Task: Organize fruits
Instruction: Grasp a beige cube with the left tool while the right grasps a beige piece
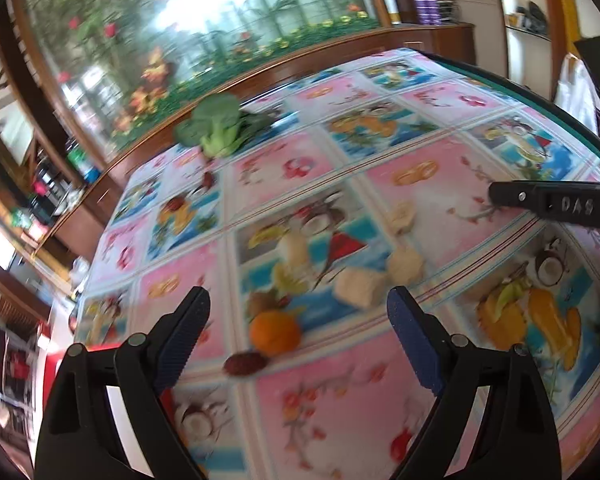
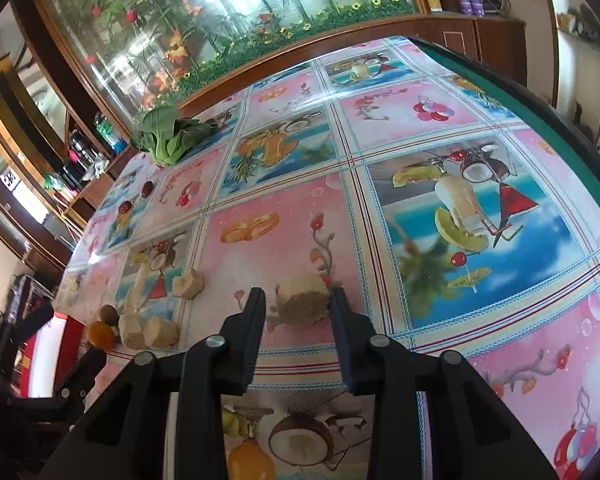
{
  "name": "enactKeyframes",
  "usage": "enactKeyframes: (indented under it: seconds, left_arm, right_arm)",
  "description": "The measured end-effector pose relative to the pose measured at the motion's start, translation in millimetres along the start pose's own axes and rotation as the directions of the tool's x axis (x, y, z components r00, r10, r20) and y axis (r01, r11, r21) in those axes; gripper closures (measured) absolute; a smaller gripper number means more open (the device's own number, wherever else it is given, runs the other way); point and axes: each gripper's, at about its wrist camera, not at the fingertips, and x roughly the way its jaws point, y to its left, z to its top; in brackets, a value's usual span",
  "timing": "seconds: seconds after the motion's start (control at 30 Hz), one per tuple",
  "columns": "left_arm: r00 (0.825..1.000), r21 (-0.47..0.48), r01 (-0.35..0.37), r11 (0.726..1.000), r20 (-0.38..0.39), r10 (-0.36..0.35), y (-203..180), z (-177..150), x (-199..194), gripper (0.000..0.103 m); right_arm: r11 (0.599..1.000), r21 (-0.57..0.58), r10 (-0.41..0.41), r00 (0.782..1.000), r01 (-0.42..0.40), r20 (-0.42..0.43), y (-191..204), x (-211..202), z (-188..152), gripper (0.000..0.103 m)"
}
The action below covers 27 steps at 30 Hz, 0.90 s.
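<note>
My right gripper (image 2: 297, 294) is shut on a beige cut chunk (image 2: 304, 306) that rests on the tablecloth, one fingertip on each side of it. Three more beige chunks (image 2: 187, 282) lie to the left, beside a brown round fruit (image 2: 109, 314) and an orange (image 2: 100, 334). In the blurred left wrist view my left gripper (image 1: 298, 300) hangs open and empty over the cloth. The orange (image 1: 275, 332) and a red date (image 1: 245, 363) lie between its fingers below, with beige chunks (image 1: 358, 286) just beyond. The right gripper's finger (image 1: 496, 194) shows at the right.
A bok choy (image 2: 164, 136) lies at the far left of the table (image 2: 480, 64), and two dark red dates (image 2: 147, 189) sit nearer than it. A wooden cabinet with a flowered glass panel (image 2: 220, 20) runs behind the table. A red object (image 2: 70, 330) stands past the left edge.
</note>
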Motion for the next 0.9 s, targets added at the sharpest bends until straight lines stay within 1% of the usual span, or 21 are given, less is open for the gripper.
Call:
enactKeyframes:
  seconds: [0.1,0.17,0.23,0.33,0.4,0.47,0.6,0.63,0.73,0.8,0.9]
  left_arm:
    - [1.0,0.057,-0.01,0.998,-0.018,0.011,-8,4,11,0.012]
    - [0.999,0.094,0.009,0.996,-0.037,-0.005,-11,6,20,0.012]
    - [0.998,0.111,0.012,0.994,-0.055,-0.006,-13,6,26,0.014]
    - [0.996,0.128,0.046,0.991,-0.075,-0.037,-15,5,35,0.03]
    - [0.996,0.14,0.059,0.988,-0.074,-0.049,-18,5,36,0.036]
    - [0.994,0.15,0.086,0.985,-0.074,-0.075,-22,6,37,0.049]
    - [0.991,0.139,0.113,0.984,-0.083,-0.102,-26,9,38,0.062]
    - [0.989,0.127,0.126,0.984,-0.089,-0.115,-26,9,39,0.068]
    - [0.991,0.108,0.109,0.988,-0.09,-0.099,-29,7,37,0.069]
    - [0.99,0.077,0.115,0.99,-0.092,-0.108,-28,5,35,0.069]
    - [0.989,0.004,0.121,0.993,-0.09,-0.12,-22,-1,27,0.069]
  right_arm:
    - [1.0,-0.003,0.003,1.0,-0.003,0.0,0,0,0,0.077]
    - [1.0,-0.001,0.006,1.0,-0.006,0.0,-1,0,0,0.077]
    - [1.0,0.001,0.008,1.0,-0.008,0.0,-1,0,0,0.077]
    - [1.0,-0.002,0.012,1.0,-0.012,-0.002,-1,0,-1,0.077]
    - [1.0,-0.002,0.015,1.0,-0.015,-0.003,0,0,-1,0.077]
    - [1.0,-0.003,0.018,1.0,-0.018,-0.003,0,1,-1,0.077]
    - [1.0,-0.019,0.015,1.0,-0.015,-0.002,3,1,-2,0.077]
    - [1.0,-0.022,0.014,1.0,-0.014,-0.002,4,1,-2,0.077]
    - [0.999,-0.032,0.011,1.0,-0.011,0.001,6,1,-3,0.077]
    - [0.999,-0.032,0.011,1.0,-0.011,0.002,6,1,-3,0.077]
    - [1.0,-0.029,0.01,1.0,-0.01,0.003,6,1,-3,0.077]
